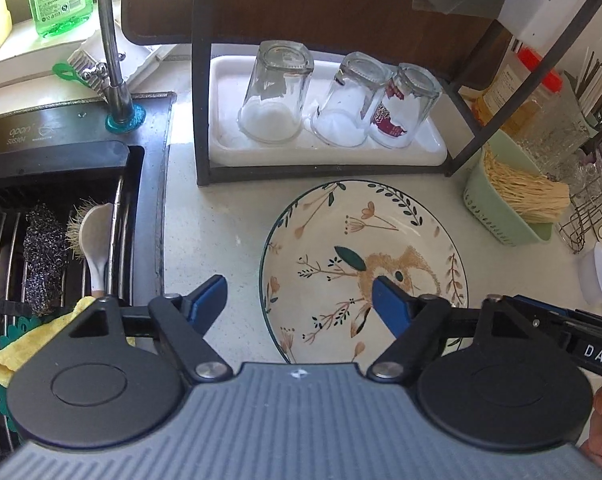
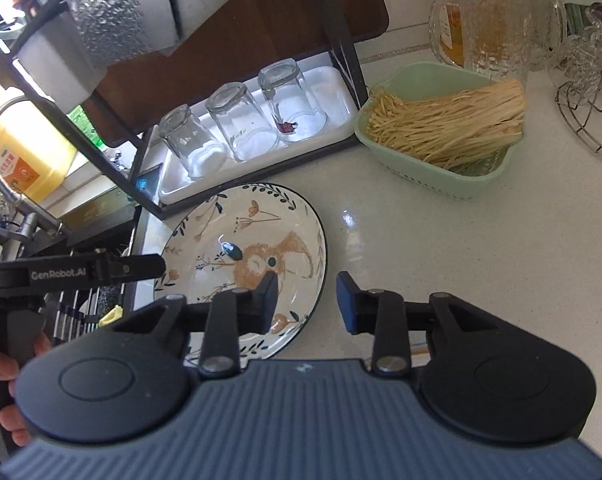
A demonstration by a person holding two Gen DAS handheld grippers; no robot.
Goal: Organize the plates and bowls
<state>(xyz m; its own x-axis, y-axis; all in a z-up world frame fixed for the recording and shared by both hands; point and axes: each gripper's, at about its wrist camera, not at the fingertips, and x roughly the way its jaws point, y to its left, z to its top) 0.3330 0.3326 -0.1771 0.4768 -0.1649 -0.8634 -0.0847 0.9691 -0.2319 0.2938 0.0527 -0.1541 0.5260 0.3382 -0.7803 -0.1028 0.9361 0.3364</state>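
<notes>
Countertop [image 1: 221, 220] — one plate [image 1: 381, 236], three glasses [image 1: 277, 92].

**Both grippers hanging open**

The left gripper [image 1: 299, 300] is hanging with its jaws spread wide, blue pads [image 1: 209, 298] facing inward and gripping nothing. The right gripper [image 2: 307, 300] is also hanging with its jaws parted and empty. Each is being held at its handle by a hand [image 2: 5, 360], fingers curling around the grip.

Glossy glazed plate [image 1: 381, 240], clear glass tumblers [image 1: 275, 92]
</notes>
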